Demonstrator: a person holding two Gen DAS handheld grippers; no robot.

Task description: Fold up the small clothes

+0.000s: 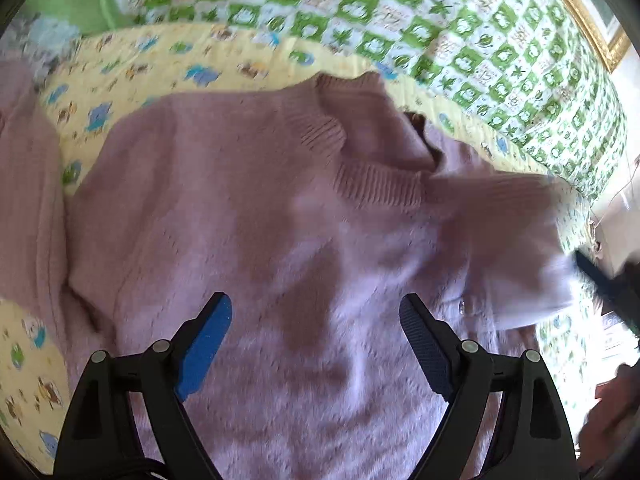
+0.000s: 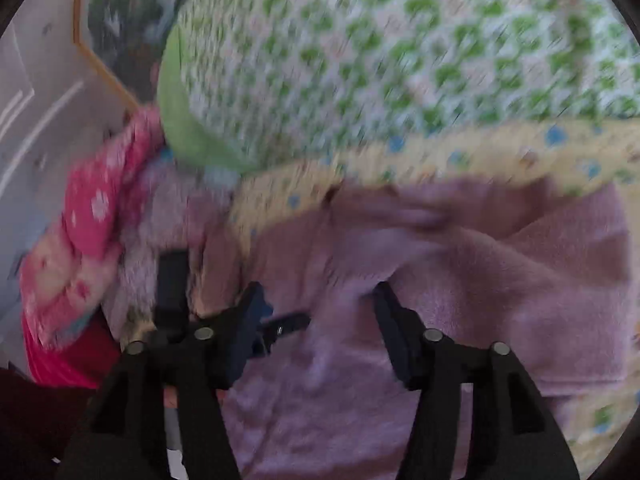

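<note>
At the far left of the right wrist view we see a heap of pink clothes piled at the bed's edge, presumably kept aside so they stay off the working patch. Next comes the yellow printed blanket, spread over the green checked quilt; we judge it serves as a flat base for folding. On it lies the mauve sweater, front up and collar away from us, its body smoothed flat. Our left claw hangs over the sweater's chest with its jaws wide and nothing between them, likely ready to pin or pinch the knit. Further right, the sweater's sleeve is thrown inward across the body, which reads as the first fold. Our right claw sits above the sweater's fabric, jaws parted about halfway and, as far as the blur lets us tell, gripping nothing; it looks free to take the next edge.
</note>
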